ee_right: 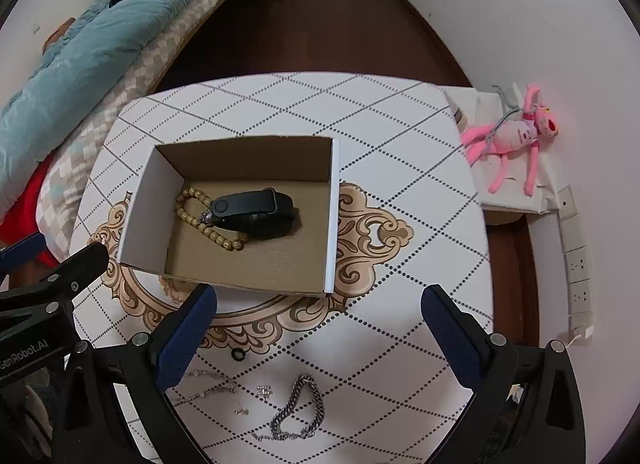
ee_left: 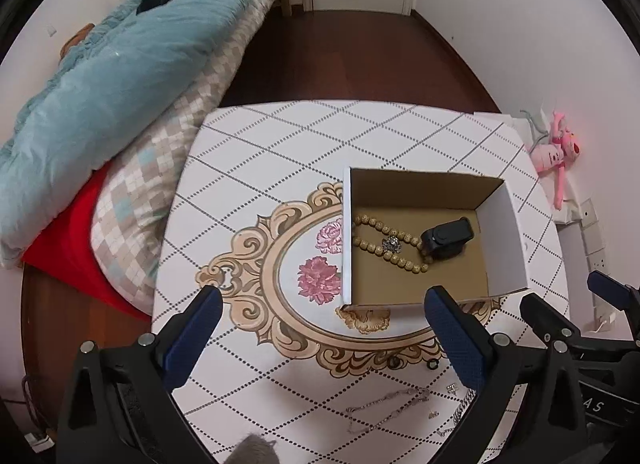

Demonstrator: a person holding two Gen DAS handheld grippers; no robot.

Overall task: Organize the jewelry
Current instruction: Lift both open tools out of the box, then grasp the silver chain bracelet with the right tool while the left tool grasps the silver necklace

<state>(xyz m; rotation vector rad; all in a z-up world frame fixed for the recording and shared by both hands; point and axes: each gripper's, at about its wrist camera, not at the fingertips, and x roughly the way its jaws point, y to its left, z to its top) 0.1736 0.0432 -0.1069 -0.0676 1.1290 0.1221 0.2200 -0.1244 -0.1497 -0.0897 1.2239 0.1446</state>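
Right wrist view: the right gripper (ee_right: 318,328) stands released and empty above the table (ee_right: 400,123), with the chunky silver chain bracelet (ee_right: 298,408) at 6 o'clock, loose and awaiting pickup; the cardboard box (ee_right: 240,207) at 12 o'clock serves as the collection point and already holds the wooden bead bracelet (ee_right: 200,223) and black fitness band (ee_right: 256,211). Left wrist view: the left gripper (ee_left: 322,328) is likewise released and empty; a thin silver necklace (ee_left: 384,404) lies at its 6 o'clock, the likely next item.

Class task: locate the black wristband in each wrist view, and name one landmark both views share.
Left wrist view: the black wristband lies right of centre, inside the cardboard box.
Right wrist view: it lies left of centre, in that box.
Shared landmark: the tan wooden bead bracelet beside it.
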